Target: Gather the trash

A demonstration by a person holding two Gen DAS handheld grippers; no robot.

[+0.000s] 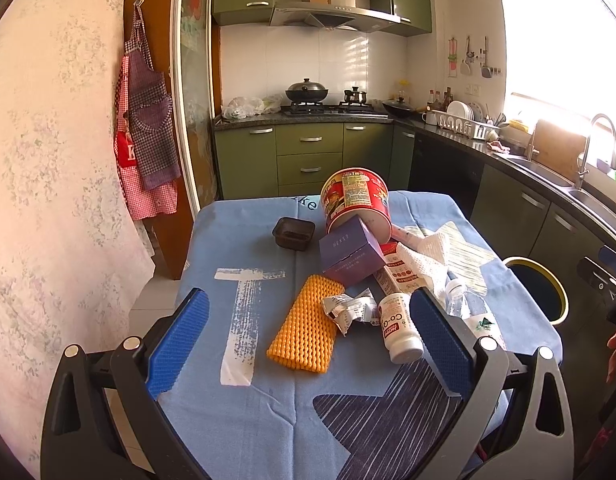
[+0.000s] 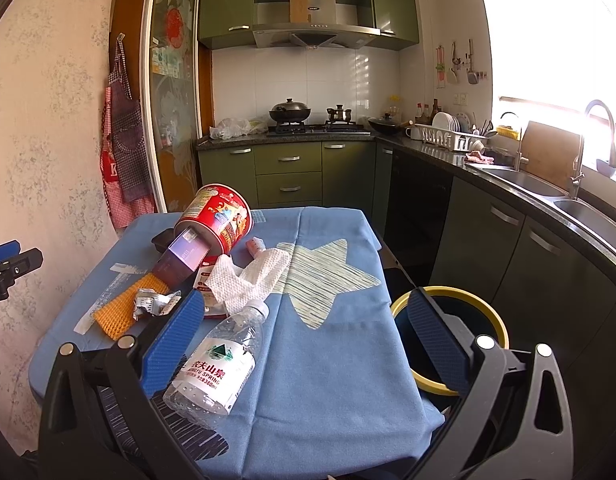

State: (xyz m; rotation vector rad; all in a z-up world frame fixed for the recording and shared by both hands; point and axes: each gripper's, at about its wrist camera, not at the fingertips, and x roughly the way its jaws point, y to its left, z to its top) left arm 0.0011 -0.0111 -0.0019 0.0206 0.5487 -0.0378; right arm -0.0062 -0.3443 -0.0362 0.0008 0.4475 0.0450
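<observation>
Right hand-held gripper hovering wide open and empty, clear bottle lying just inside its left finger, cap pointing far, bin waiting right of the tabletop.

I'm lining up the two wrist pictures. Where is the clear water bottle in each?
Left wrist: water bottle at right of centre, mostly hidden behind the left gripper's right finger, beside the white pill bottle.
Right wrist: water bottle at lower left, lying on the blue cloth, just inside the right gripper's left finger.
Shared landmark: the red noodle cup, tipped on the purple box.
</observation>
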